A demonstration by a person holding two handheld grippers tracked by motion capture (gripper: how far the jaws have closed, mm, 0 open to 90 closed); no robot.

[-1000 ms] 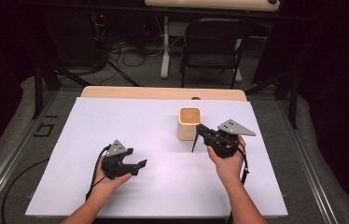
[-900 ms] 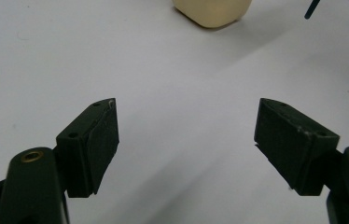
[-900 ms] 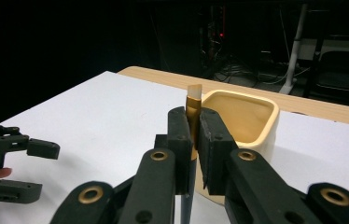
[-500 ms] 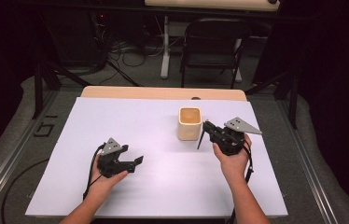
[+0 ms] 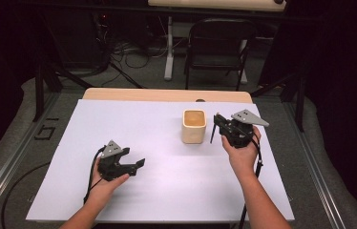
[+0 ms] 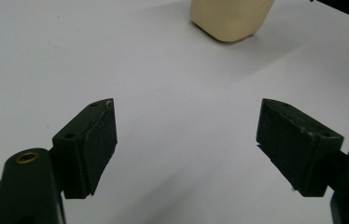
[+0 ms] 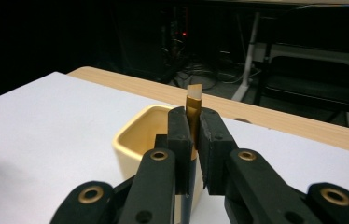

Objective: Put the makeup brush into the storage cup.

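A cream square cup [image 5: 194,126] stands on the white table [image 5: 143,124], a little right of its middle. Just right of the cup, my right gripper [image 5: 218,120] is shut on a slim stick [image 5: 212,134] that hangs down from its jaws. In the right gripper view the stick's gold, pale-tipped end [image 7: 193,103] pokes up between the jaws of that gripper [image 7: 192,128], with the cup [image 7: 137,140] right behind and below. My left gripper [image 5: 140,163] rests low at the front left, open and holding nothing. From the left gripper [image 6: 186,140] the cup [image 6: 231,18] lies well ahead.
A wooden strip [image 5: 167,94] runs along the table's far edge. Beyond it stand a black chair [image 5: 219,47] and a tangle of cables on the floor. A cable [image 5: 90,179] trails from the left gripper toward the table's front edge.
The right hand has carried the stick a short way up and toward the far right, staying beside the cup. The left hand has barely shifted.
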